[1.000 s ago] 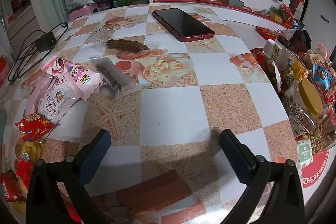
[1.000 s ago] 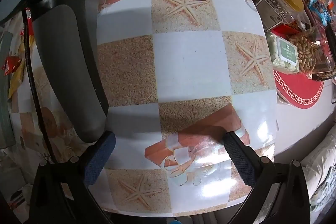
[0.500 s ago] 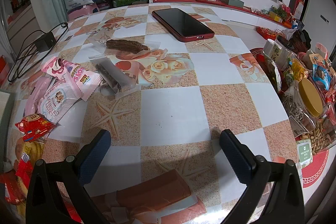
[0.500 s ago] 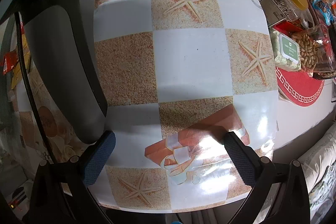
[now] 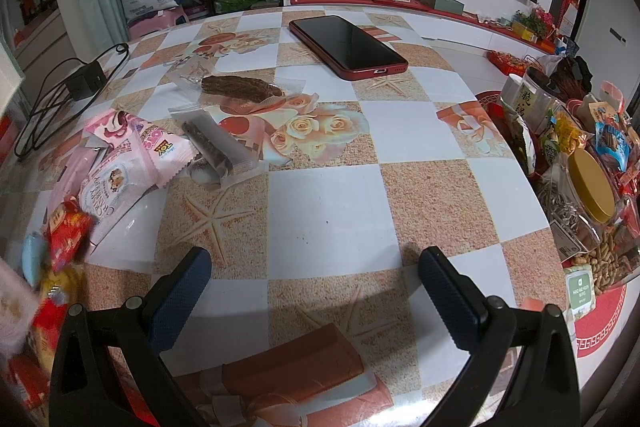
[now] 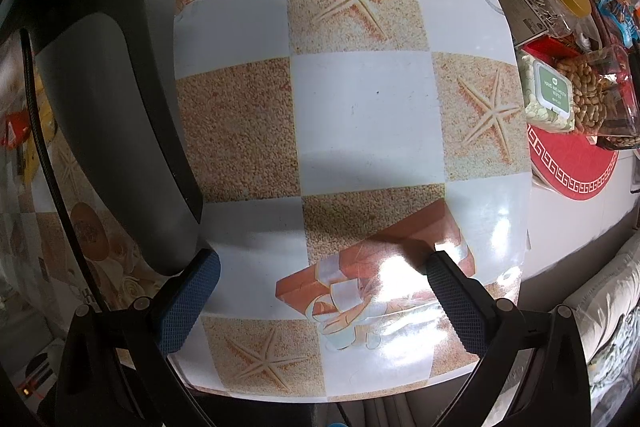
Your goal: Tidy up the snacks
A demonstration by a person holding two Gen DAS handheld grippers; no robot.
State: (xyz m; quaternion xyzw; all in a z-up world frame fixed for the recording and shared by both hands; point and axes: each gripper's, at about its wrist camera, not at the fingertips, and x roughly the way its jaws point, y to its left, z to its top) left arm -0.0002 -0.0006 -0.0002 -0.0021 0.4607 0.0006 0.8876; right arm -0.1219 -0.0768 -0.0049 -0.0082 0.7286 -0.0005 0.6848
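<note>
Both grippers idle: left gripper (image 5: pixel 314 275) and right gripper (image 6: pixel 322 277) have jaws spread wide, nothing held, hovering over bare table (image 5: pixel 328 211). Loose snacks (image 5: pixel 120 163) sit left of the phone (image 5: pixel 346 45); the snack tray (image 5: pixel 600 319) is right of it, already piled high. Risks: thin wrappers lie flat, so fingers may slide over them or pinch two packs; the reach across could clip the phone; a drop onto the full tray may spill off the edge.
</note>
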